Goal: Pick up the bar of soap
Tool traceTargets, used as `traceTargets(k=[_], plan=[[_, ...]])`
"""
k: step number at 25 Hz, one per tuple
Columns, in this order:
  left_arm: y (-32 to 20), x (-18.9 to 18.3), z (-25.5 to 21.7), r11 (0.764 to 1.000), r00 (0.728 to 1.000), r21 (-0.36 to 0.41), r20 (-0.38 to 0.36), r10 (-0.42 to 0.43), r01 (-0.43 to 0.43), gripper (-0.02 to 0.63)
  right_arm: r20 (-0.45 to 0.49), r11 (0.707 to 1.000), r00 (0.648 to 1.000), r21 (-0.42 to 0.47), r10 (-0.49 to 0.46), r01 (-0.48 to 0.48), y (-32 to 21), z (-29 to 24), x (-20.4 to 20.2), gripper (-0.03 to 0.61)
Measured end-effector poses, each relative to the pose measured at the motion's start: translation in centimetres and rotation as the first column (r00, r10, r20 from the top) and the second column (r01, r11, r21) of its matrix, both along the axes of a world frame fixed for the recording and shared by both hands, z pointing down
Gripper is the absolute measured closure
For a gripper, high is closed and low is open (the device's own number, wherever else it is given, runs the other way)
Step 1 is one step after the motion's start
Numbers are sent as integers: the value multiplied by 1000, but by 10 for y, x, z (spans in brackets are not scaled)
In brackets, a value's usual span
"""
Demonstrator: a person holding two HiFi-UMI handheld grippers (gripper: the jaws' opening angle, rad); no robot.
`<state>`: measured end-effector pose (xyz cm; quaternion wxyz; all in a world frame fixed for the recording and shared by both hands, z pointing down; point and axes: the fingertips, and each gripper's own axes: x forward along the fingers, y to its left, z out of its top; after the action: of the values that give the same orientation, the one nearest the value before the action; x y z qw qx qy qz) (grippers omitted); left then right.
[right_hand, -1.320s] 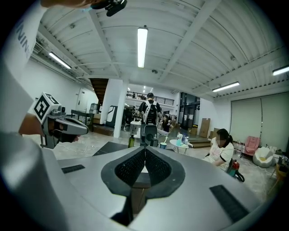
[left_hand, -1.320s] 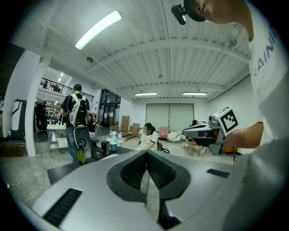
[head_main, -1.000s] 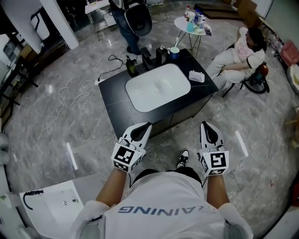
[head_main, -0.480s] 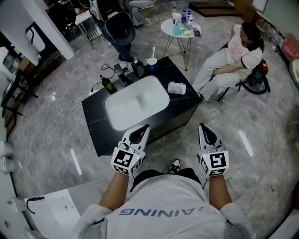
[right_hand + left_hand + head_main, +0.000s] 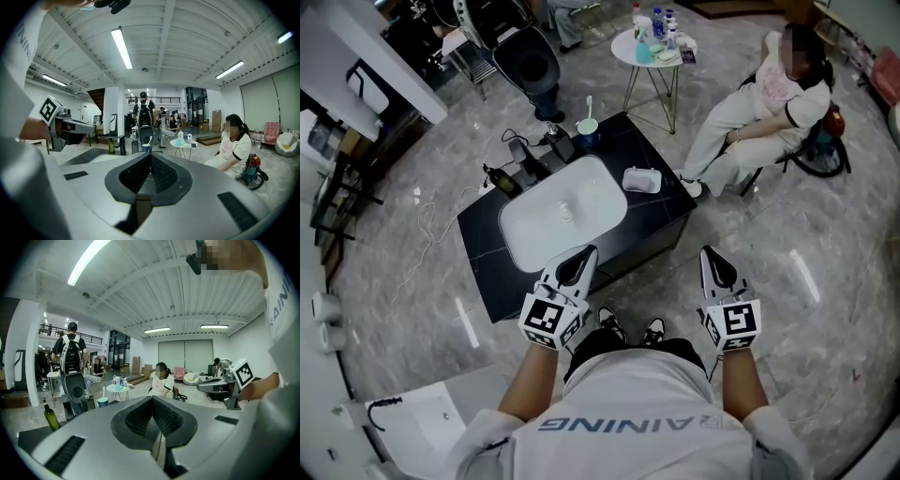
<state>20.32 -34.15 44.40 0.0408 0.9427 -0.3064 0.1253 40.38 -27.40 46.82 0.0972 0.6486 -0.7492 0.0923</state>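
The bar of soap (image 5: 641, 179) is a small white block on the right side of a black counter (image 5: 667, 212), beside a white sink basin (image 5: 562, 212). My left gripper (image 5: 589, 253) is held in front of the counter's near edge, shut and empty. My right gripper (image 5: 707, 253) hovers over the floor right of the counter, also shut with nothing in it. Both are well short of the soap. In the left gripper view the jaws (image 5: 153, 400) meet at the tips; in the right gripper view the jaws (image 5: 150, 155) do too.
A green bottle (image 5: 492, 178), black dispensers (image 5: 532, 159) and a cup with a toothbrush (image 5: 587, 126) stand along the counter's far edge. A person sits on a chair (image 5: 752, 122) at the right. A round side table (image 5: 653, 49) stands behind. A cable (image 5: 422, 225) lies on the floor.
The counter has shifted left and lower in the head view as the person moves around it. Both grippers keep the same shut stance in front of the body.
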Motion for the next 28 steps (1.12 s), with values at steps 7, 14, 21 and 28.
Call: traceTargets(k=[7,14,21,28], plan=[[-24,-8,-5,1000,1000,8,-25,8,-8,609,-21,999,999,22,30,-29,-22,-16,5,565],[-63,-66,-3,1000,998,0,-50,-28,28,609,-42,999,999,16,-31,32,-70,-23,-60,565],[-103,-125,1,999,997,7,-58,-41,42,609,-64,999,997,16,-42,43,-114,-28,-109,565],[-119,-147,13,999,997,-20,-62,-50,49,609,-69,998,996,-1,-61,61,-140,-24,-130,563]])
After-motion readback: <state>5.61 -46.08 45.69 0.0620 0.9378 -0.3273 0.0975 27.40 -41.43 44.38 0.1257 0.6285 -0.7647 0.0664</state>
